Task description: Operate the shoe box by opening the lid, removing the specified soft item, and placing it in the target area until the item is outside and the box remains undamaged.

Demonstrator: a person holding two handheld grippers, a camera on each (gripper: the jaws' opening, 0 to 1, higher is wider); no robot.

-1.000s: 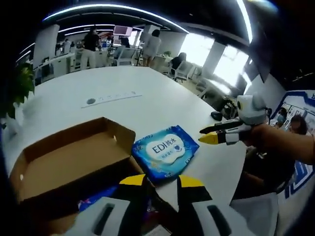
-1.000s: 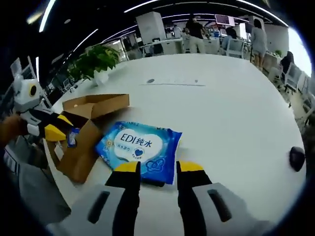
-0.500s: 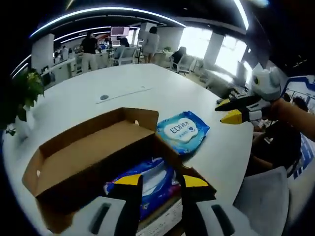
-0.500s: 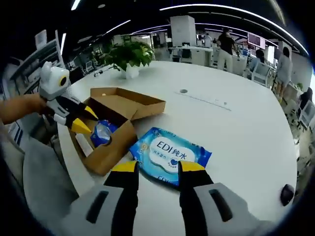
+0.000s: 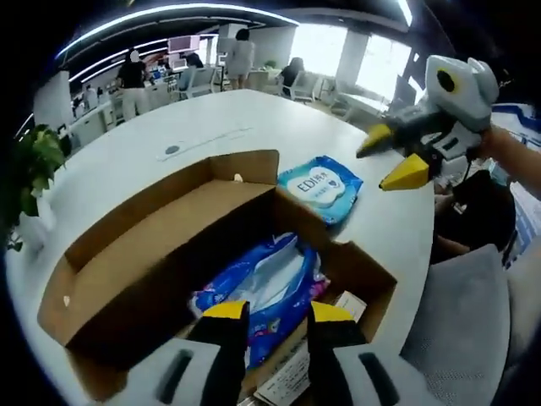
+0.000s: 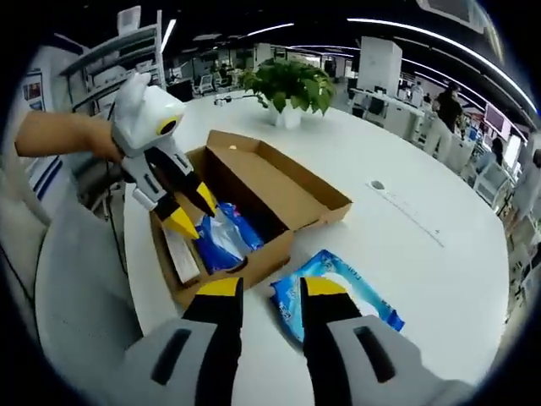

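Wipes pack [image 5: 319, 188] unmoved; left gripper [image 6: 190, 209] now over shoe box [image 6: 254, 190].

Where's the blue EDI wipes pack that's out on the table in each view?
Left gripper view: EDI wipes pack lies upper right of centre, beyond the open shoe box.
Right gripper view: EDI wipes pack lies lower right of centre, partly behind the right gripper.
Shared landmark: the shoe box beside it.

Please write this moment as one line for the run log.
box: lid open | wipes pack: out, on table | blue bag: inside box | left gripper: open, over box | right gripper: open, empty
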